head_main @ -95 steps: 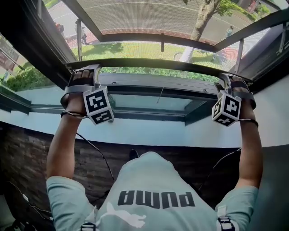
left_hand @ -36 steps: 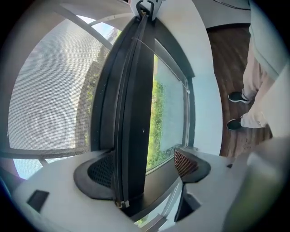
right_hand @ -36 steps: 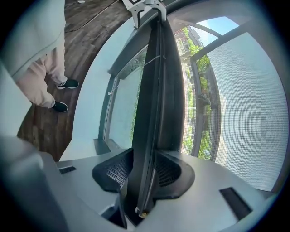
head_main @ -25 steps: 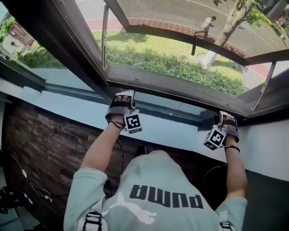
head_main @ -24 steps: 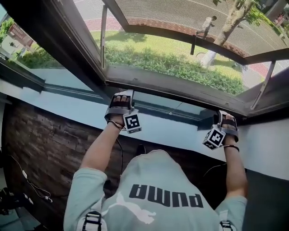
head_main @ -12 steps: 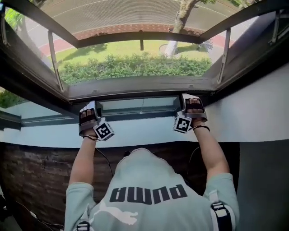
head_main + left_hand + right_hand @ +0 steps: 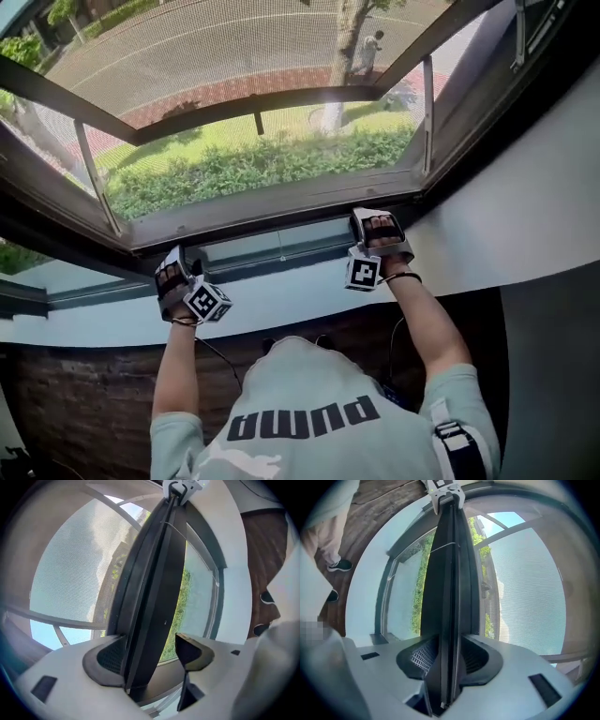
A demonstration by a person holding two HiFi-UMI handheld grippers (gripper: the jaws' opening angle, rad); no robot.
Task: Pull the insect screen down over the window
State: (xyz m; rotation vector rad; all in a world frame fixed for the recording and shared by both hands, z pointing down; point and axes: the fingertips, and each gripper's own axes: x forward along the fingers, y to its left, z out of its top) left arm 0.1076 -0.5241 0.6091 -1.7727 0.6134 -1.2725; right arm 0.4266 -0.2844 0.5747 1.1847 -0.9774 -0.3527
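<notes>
The insect screen (image 7: 234,56) covers the window opening as grey mesh. Its dark bottom bar (image 7: 272,208) lies low along the lower window frame. My left gripper (image 7: 174,261) is at the bar's left part, my right gripper (image 7: 375,218) at its right part. In the left gripper view the bar (image 7: 154,588) runs between the jaws of the left gripper (image 7: 154,656); one pad rests on it, the other pad (image 7: 192,651) stands apart. In the right gripper view both pads of the right gripper (image 7: 449,660) press the bar (image 7: 450,573). Both jaws have just been closing.
A white sill (image 7: 281,292) runs under the window, with a dark brick wall (image 7: 84,394) below it. Metal stays (image 7: 94,178) (image 7: 427,112) hold the outward-opened sashes at both sides. A cable (image 7: 220,354) hangs by the person's left arm.
The bar has come down from well above the lower frame to lie along it, both grippers with it. Over the last second the hands barely shift; the head view has swung.
</notes>
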